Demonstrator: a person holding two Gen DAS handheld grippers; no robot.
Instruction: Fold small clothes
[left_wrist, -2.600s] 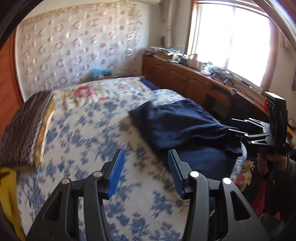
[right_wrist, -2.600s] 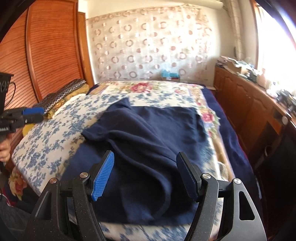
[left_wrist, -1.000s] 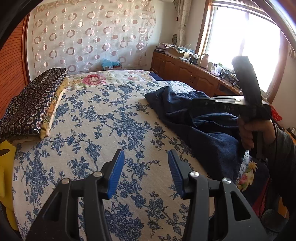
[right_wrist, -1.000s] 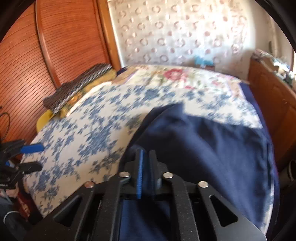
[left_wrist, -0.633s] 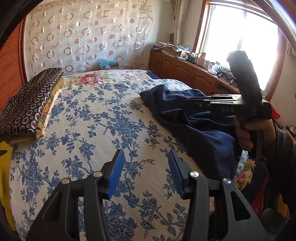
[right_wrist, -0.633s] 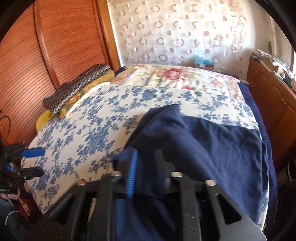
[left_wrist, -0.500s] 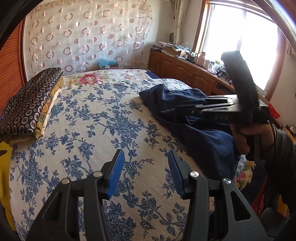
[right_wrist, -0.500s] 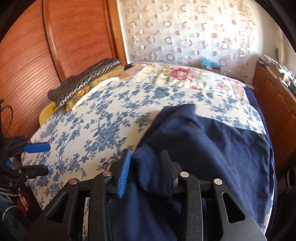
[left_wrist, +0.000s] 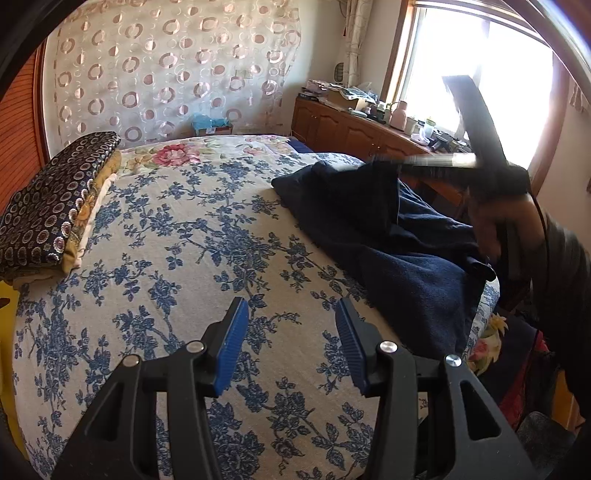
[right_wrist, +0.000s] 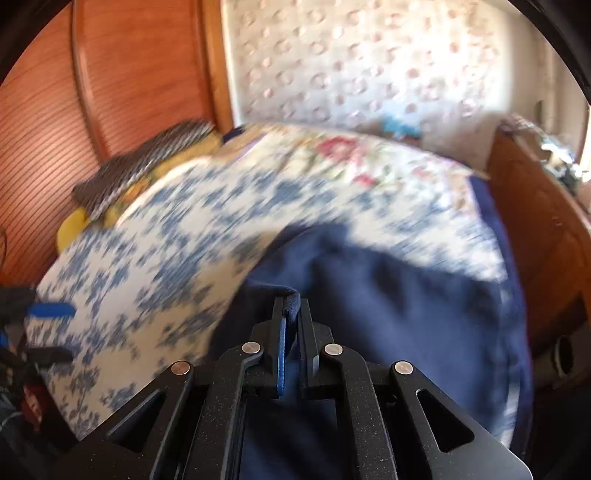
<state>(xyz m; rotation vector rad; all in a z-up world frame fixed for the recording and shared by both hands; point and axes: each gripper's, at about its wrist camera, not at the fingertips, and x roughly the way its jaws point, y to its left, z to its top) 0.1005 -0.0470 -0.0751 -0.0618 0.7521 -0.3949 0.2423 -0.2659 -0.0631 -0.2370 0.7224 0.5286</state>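
The dark navy fabric garment (left_wrist: 399, 243) lies on the right half of the blue-flowered bedspread (left_wrist: 177, 258), its long axis running near to far. The right gripper (right_wrist: 291, 306) is nearer, its fingers pinched on a raised fold. The left gripper (left_wrist: 290, 332) hangs wide apart, garment to its right.

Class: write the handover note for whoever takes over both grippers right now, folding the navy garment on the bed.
Right gripper: shut on an edge of the navy garment, lifting it.
Left gripper: open, holding nothing, above the floral bedspread.
Garment: rumpled on the window side of the bed, part raised.
Done: one edge gripped.
Left: probably carry that edge across, lay it flat, finish the folds.
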